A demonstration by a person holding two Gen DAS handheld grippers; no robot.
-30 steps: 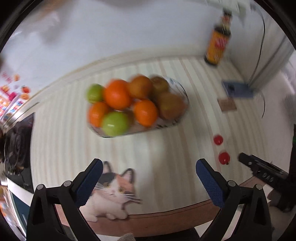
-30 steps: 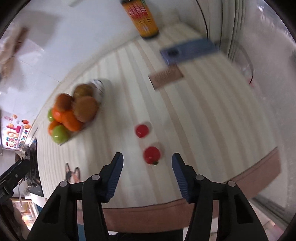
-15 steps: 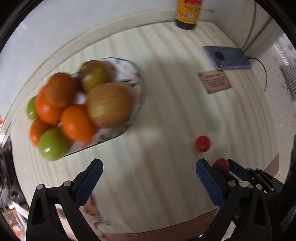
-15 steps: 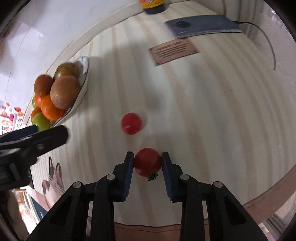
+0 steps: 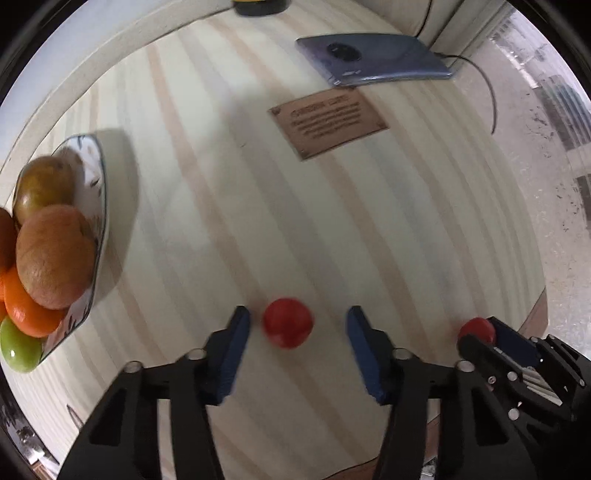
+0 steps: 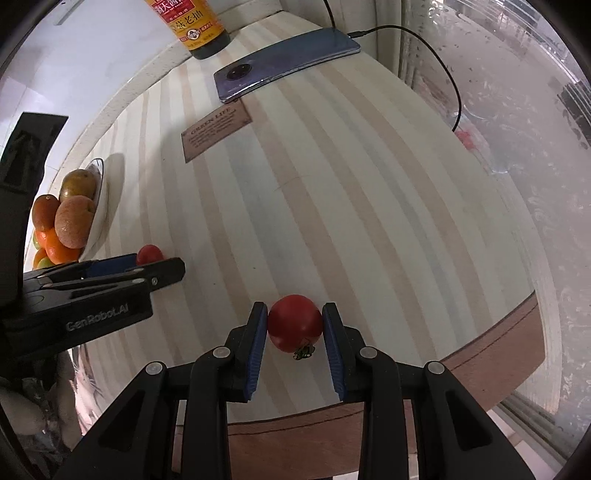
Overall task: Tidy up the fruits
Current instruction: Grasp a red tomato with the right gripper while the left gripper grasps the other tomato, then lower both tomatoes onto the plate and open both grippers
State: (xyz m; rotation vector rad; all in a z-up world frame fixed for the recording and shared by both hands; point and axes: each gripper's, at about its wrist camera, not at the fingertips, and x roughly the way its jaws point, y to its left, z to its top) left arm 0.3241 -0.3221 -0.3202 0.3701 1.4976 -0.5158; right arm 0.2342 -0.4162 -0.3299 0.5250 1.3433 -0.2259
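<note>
At the far left, a fruit plate (image 5: 96,206) is seen on the striped table (image 5: 280,206), piled with oranges, a green apple and brownish fruits; every place below is given from this plate. To its right and nearer the camera, the left gripper (image 5: 297,325) is held low over the table with its blue-padded fingers (image 5: 232,339) set wide apart. A small red tomato (image 5: 288,326) lies between them, just beside the left pad, with a clear gap to the right pad; whether the left pad touches it cannot be told because of blur. Farther right of the plate, the right gripper (image 6: 294,328) is closed narrowly upon a second red tomato (image 6: 294,326), both pads pressed against its sides and its green stalk turned toward the camera. Whether this tomato rests on the table or is lifted cannot be told. Beyond the plate to the right, a brown card (image 6: 216,129) lies flat; a phone (image 6: 284,61) with a cable attached lies farther back, and a sauce bottle (image 6: 195,26) stands at the rear.
</note>
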